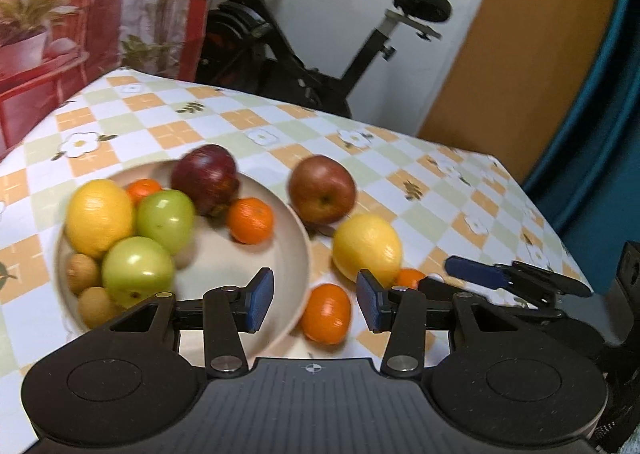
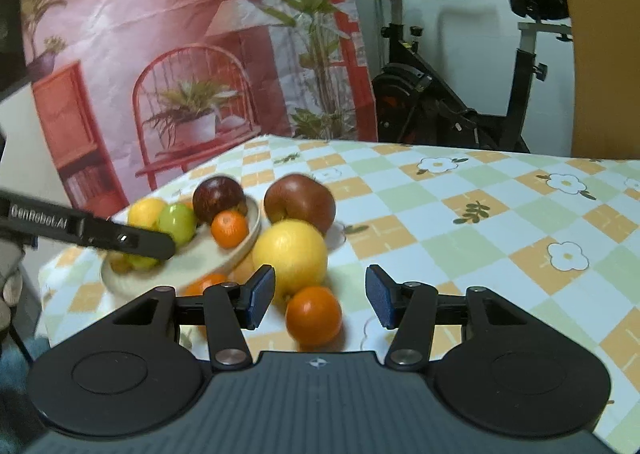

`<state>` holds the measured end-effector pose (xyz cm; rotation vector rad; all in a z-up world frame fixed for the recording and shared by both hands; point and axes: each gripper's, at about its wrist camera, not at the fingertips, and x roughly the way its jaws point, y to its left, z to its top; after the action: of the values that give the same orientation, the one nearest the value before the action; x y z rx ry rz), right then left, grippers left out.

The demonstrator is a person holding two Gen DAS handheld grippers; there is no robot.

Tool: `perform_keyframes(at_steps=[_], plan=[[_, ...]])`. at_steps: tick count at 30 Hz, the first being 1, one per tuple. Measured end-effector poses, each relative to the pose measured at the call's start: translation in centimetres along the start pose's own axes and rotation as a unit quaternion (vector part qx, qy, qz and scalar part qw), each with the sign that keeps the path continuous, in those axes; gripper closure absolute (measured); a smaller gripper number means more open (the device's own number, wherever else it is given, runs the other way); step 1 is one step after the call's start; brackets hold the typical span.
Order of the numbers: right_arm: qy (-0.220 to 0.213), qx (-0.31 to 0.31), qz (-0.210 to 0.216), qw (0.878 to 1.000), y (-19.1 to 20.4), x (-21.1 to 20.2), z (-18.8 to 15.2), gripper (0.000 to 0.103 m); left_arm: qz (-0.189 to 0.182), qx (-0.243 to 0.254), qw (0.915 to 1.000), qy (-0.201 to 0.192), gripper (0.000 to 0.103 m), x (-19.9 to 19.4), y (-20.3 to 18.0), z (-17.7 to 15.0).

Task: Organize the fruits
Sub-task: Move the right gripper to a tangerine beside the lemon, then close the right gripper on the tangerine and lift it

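A beige bowl (image 1: 280, 254) holds a yellow citrus (image 1: 99, 215), two green apples (image 1: 165, 219), a dark red apple (image 1: 206, 177), small oranges (image 1: 251, 220) and brown fruits (image 1: 82, 274). On the cloth beside it lie a red apple (image 1: 322, 189), a yellow citrus (image 1: 367, 248) and an orange (image 1: 326, 313). My left gripper (image 1: 316, 302) is open and empty above the bowl's near rim. My right gripper (image 2: 320, 298) is open and empty, with an orange (image 2: 314, 316) between its fingers and the yellow citrus (image 2: 290, 256) just beyond. The red apple (image 2: 300, 203) and the bowl (image 2: 240, 246) lie further back.
The table has a checked floral cloth (image 2: 500, 230). The right gripper's blue-padded finger (image 1: 476, 274) shows at the right of the left wrist view. The left gripper's arm (image 2: 88, 232) crosses the bowl in the right wrist view. An exercise bike (image 2: 460, 93) and a printed backdrop (image 2: 180, 73) stand behind the table.
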<state>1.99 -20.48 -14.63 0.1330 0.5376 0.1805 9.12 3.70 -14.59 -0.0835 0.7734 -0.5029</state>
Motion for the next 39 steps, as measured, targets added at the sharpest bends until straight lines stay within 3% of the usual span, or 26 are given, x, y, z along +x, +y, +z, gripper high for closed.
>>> perform_keyframes(at_steps=[7,15,24,39], plan=[[0.023,-0.026,0.002,0.999,0.5,1.0,-0.7,0.049,-0.023,0.009,0.9994,0.022,0.056,1.5,-2.2,0.3],[0.049,-0.015,0.009,0.999,0.0,2.2,-0.6,0.050,-0.055,0.019,0.9961,0.066,0.056,4.2,-5.1,0.7],[0.066,-0.015,0.016,0.998,-0.1,2.6,-0.7,0.064,-0.056,0.014,0.9939,0.094,0.056,6.3,-6.9,0.7],[0.069,-0.018,0.049,0.996,0.1,2.1,-0.9,0.065,-0.045,-0.021,0.9929,0.108,0.064,7.7,-5.9,0.2]])
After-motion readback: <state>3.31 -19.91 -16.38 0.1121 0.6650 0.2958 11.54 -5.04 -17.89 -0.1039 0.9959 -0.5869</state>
